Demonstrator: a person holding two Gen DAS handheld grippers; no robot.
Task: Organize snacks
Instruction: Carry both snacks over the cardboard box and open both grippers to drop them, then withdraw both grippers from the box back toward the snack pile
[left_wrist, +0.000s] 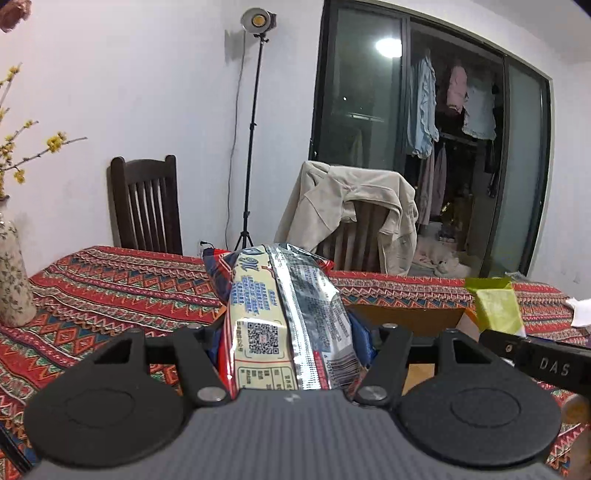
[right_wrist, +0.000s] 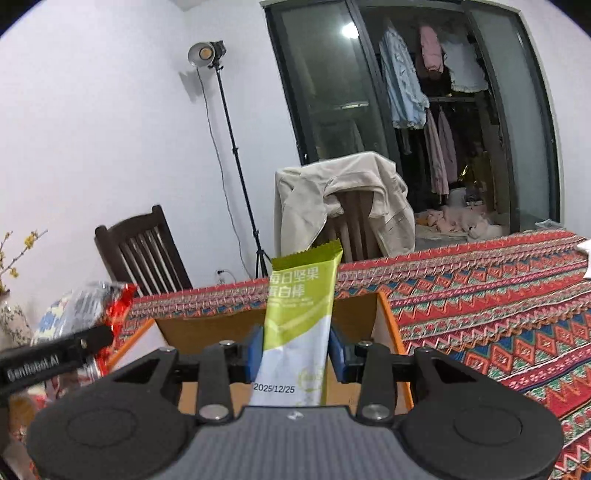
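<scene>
My left gripper (left_wrist: 288, 332) is shut on a puffy silver, cream and red snack bag (left_wrist: 284, 314), held upright above the table. It also shows at the left of the right wrist view (right_wrist: 85, 310). My right gripper (right_wrist: 297, 350) is shut on a green and white nut bar (right_wrist: 299, 317), held upright over an open cardboard box (right_wrist: 388, 325). The bar also shows in the left wrist view (left_wrist: 496, 306), with the box (left_wrist: 406, 317) behind my left gripper. The blue fingertips (right_wrist: 255, 350) press the bar's sides.
A table with a red patterned cloth (left_wrist: 110, 295) carries a floral vase (left_wrist: 13, 280) with yellow blossoms at the left. Two dark chairs (left_wrist: 147, 206) stand behind, one draped with a beige jacket (left_wrist: 351, 206). A light stand (left_wrist: 255, 129) and glass doors lie beyond.
</scene>
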